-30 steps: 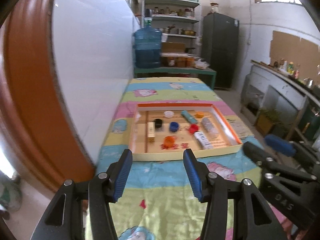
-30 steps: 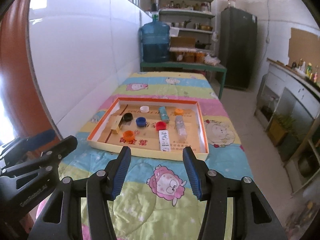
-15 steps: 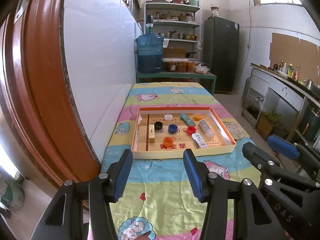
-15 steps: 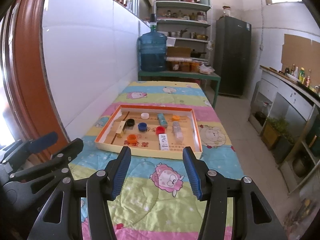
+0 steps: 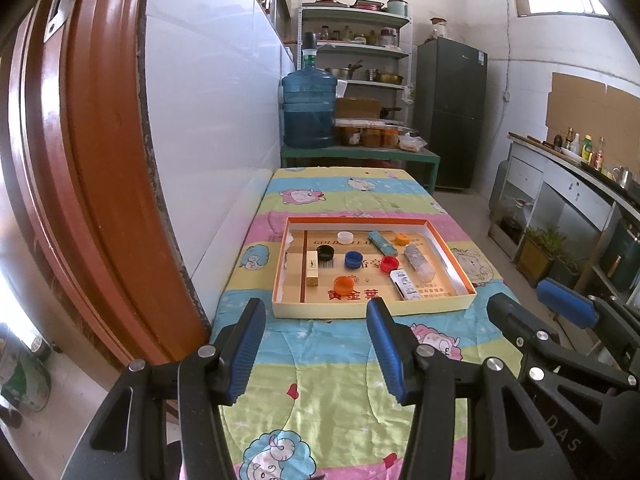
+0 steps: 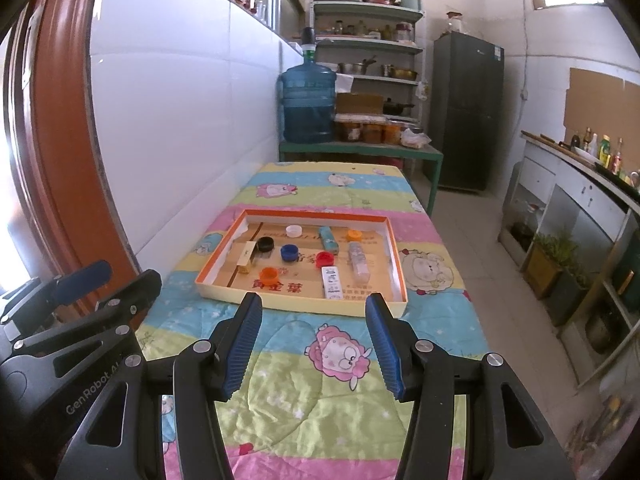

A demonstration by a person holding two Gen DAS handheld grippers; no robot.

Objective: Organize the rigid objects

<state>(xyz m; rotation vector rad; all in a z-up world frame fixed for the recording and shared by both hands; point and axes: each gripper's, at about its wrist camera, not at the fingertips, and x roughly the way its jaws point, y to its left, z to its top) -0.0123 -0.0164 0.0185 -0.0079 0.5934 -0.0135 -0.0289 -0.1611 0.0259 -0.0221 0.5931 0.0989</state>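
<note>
A shallow cardboard tray [image 5: 448,244] [image 6: 394,256] with an orange rim lies on the table's cartoon quilt. Inside it are bottle caps in white [image 5: 346,237], black [image 5: 325,253], blue [image 5: 353,259], red [image 5: 389,264] and orange [image 5: 345,284], another orange cap [image 5: 401,238], a teal stick [image 5: 381,242], a clear tube [image 5: 418,263], a white packet [image 5: 404,284] and a small tan box [image 5: 311,267]. My left gripper [image 5: 316,320] hangs open above the quilt, short of the tray's near edge. My right gripper [image 6: 313,316] is open too, with nothing between its fingers.
A white tiled wall and a brown door frame [image 5: 84,168] run along the left of the table. At the far end stand a blue water jug [image 5: 308,110], shelves and a dark fridge [image 5: 450,112]. A counter [image 5: 576,184] lines the right side across a floor aisle.
Both grippers have drawn back and risen a little, so the tray looks smaller and farther away. Their jaws have stayed as wide as before.
</note>
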